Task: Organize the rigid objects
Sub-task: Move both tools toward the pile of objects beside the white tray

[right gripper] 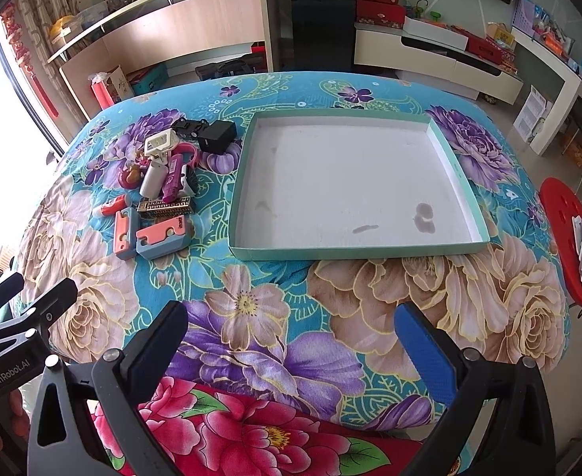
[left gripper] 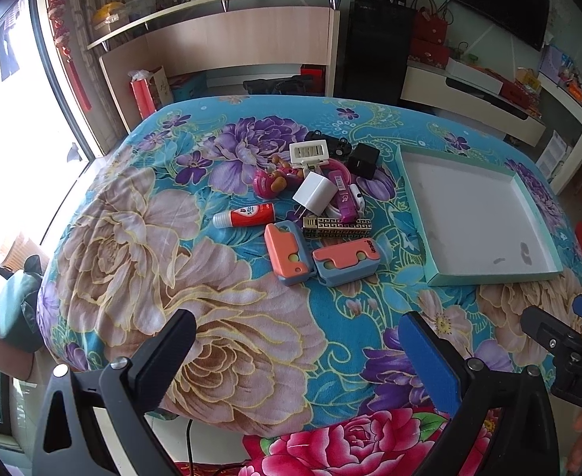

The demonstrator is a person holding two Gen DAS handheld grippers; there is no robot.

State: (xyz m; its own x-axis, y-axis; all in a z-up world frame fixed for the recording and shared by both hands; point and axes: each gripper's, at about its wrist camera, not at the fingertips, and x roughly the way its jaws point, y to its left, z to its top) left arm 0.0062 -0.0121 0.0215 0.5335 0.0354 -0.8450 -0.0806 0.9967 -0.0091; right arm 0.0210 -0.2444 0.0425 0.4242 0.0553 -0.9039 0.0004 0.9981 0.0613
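Note:
A heap of small rigid items lies on the flowered table: two pink-and-blue cases (left gripper: pixel 289 252) (right gripper: pixel 163 238), a red glue stick (left gripper: pixel 243 214), a gold-patterned box (left gripper: pixel 336 227), a white charger (left gripper: pixel 314 192), a purple device (left gripper: pixel 344 198) and a black adapter (left gripper: pixel 364 160). To their right sits a shallow mint-green tray (left gripper: pixel 414 198) (right gripper: pixel 354 252) with a bare white floor. My left gripper (left gripper: pixel 295 351) hangs open near the front edge, short of the heap. My right gripper (right gripper: pixel 291 341) is open too, in front of the tray, holding nothing.
The table (right gripper: pixel 370 297) wears a floral cloth with a red flowered fold (right gripper: pixel 251 432) at the near edge. A red stool (right gripper: pixel 568 222) carrying a phone stands at the right. A wooden counter (left gripper: pixel 231 39) and cabinets line the back; a window is at the left.

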